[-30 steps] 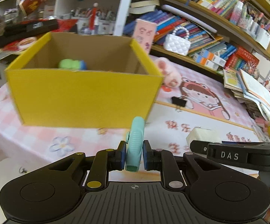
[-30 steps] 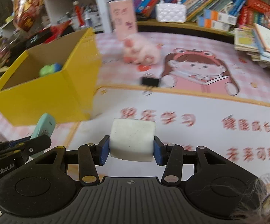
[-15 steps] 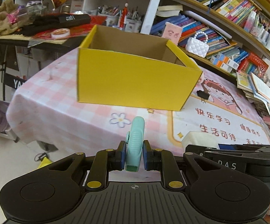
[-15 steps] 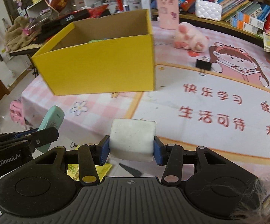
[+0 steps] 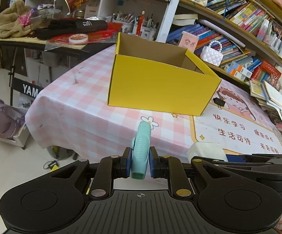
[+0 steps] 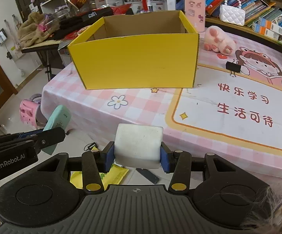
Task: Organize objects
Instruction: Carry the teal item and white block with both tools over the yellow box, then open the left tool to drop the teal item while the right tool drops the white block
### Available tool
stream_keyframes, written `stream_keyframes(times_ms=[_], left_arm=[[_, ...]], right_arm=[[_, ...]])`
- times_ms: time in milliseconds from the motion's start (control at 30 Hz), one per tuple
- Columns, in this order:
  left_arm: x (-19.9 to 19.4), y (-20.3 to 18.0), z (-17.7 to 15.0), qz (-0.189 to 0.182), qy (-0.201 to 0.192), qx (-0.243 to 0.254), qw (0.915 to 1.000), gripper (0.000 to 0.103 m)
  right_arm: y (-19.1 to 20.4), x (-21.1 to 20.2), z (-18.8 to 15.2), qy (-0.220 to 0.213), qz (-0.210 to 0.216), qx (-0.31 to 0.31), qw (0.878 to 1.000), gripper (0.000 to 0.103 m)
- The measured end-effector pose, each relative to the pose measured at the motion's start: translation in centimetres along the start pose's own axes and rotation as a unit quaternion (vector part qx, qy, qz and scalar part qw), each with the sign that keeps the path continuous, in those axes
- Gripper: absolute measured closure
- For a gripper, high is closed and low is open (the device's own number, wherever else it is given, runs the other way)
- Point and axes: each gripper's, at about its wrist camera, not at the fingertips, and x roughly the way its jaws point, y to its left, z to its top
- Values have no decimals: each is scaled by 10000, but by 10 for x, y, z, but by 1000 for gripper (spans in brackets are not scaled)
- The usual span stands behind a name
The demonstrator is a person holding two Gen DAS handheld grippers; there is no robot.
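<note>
My left gripper [image 5: 140, 164] is shut on a slim mint-green plastic gadget [image 5: 141, 148] that stands upright between its blue pads. My right gripper [image 6: 138, 157] is shut on a white sponge-like block [image 6: 139, 145]. Both are held off the near edge of the table, over the floor. An open yellow cardboard box [image 5: 160, 85] [image 6: 137, 66] sits further in on the pink checked tablecloth [image 5: 76, 105]; its inside is hidden from here. In the right wrist view the left gripper with the mint gadget [image 6: 58, 121] shows at the left; in the left wrist view the white block [image 5: 207, 152] shows at the right.
A black binder clip [image 6: 233, 67], a pink plush toy [image 6: 219, 41] and a pink card [image 6: 194, 11] lie beyond the box. Bookshelves with a white quilted purse [image 5: 212, 55] line the back. A cluttered side table [image 5: 43, 39] stands left. A yellow packet [image 6: 111, 173] and dark object [image 6: 147, 175] lie on the floor.
Both grippers have pulled back from the yellow box to beyond the table's near edge, each keeping its object. The box now looks smaller and the floor has come into view.
</note>
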Motion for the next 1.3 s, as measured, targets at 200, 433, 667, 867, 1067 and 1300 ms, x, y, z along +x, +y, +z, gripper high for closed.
stream_keyframes(times_ms=[200,433,667,867,1067,1300], left_arm=[[-2,4,12,4,-259,-105,9996,86],[4,-2,63,-38,-912,-156,9957,86],[29,-16,109,-11,-1258,-1,9921,86],[66,-24,130,145,-1223,-4,9924,86],[105,-28,137,359,-886,33,9954,86],[133,-30,139,593,-558,160,9966,86]], right_arm=[[-2,-2,11,-114,-29,-31,9999,59],[-8,-3,65,-878,-75,-132,9960,59],[-20,9,127,-1456,-77,-318,9888,59],[-30,42,157,-1307,-57,-704,9889,59],[-33,85,171,-921,-16,-1229,9881,59],[-37,119,176,-528,112,-1508,9871,59]])
